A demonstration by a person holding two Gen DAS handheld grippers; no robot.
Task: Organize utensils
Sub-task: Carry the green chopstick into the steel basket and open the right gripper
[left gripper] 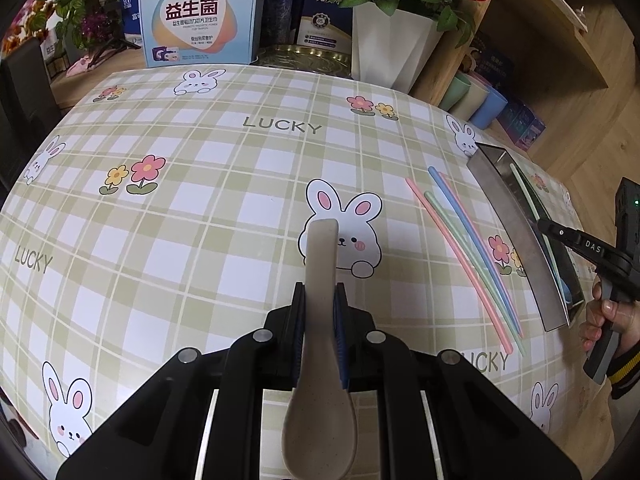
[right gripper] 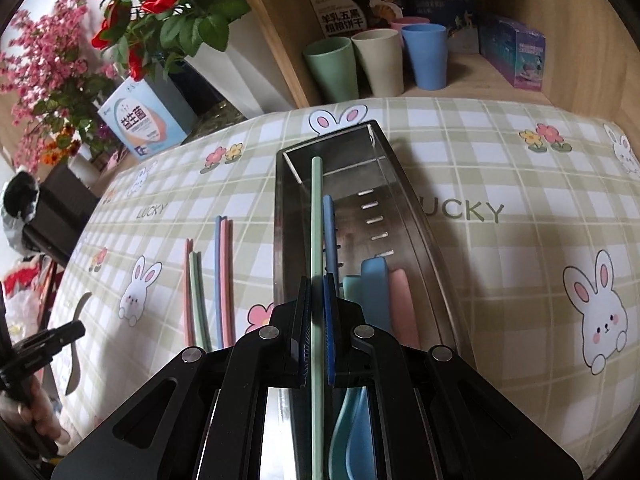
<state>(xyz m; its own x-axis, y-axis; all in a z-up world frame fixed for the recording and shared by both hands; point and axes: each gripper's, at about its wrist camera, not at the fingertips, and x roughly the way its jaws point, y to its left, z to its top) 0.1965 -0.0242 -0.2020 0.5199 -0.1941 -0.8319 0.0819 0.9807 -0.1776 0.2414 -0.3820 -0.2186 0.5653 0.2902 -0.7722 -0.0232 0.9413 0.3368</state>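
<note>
My left gripper [left gripper: 320, 292] is shut on the handle of a beige spoon [left gripper: 320, 256], held above the checked tablecloth. My right gripper [right gripper: 316, 284] is shut on a green chopstick [right gripper: 317, 220] that points along the inside of a long steel tray [right gripper: 404, 184]. In the tray lie a blue chopstick [right gripper: 329, 224] and teal, blue [right gripper: 376, 292] and pink spoons. Several pastel chopsticks [right gripper: 222, 272] lie on the cloth left of the tray. In the left wrist view the chopsticks [left gripper: 472, 248] lie beside the tray [left gripper: 516, 232], with the right gripper [left gripper: 546, 227] over it.
Pastel cups [right gripper: 380, 60] and boxes stand on a wooden shelf behind the table. A white vase of red roses [left gripper: 392, 40], a light-blue box [left gripper: 196, 12] and a gold tray line the table's far edge. A hand [left gripper: 604, 316] holds the right gripper's handle.
</note>
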